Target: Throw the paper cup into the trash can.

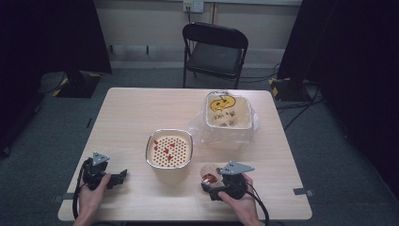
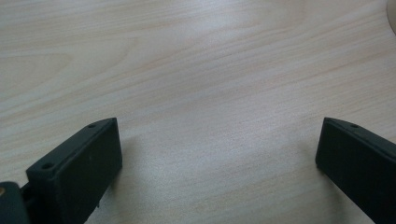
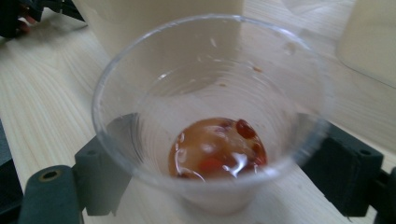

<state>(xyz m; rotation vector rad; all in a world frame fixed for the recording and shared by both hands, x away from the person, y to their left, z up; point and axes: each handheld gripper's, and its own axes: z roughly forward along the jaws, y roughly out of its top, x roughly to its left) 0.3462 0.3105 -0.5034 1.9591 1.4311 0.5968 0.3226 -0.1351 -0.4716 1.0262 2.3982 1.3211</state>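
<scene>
The right gripper (image 3: 219,177) is clasping a clear plastic cup (image 3: 210,112) of reddish dregs between wide-set jaws; the left gripper (image 2: 217,163) is resting wide open, holding nothing.

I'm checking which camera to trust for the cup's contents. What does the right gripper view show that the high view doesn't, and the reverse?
Right gripper view alone: inside the clear cup, a little brownish liquid with red bits at the bottom, and both black jaws against its sides.

High view alone: the strainer tub with red bits on its holed insert, the bag-lined bin, the chair, and the left gripper resting apart.

Both: the cup in the right gripper, above the wooden table.
</scene>
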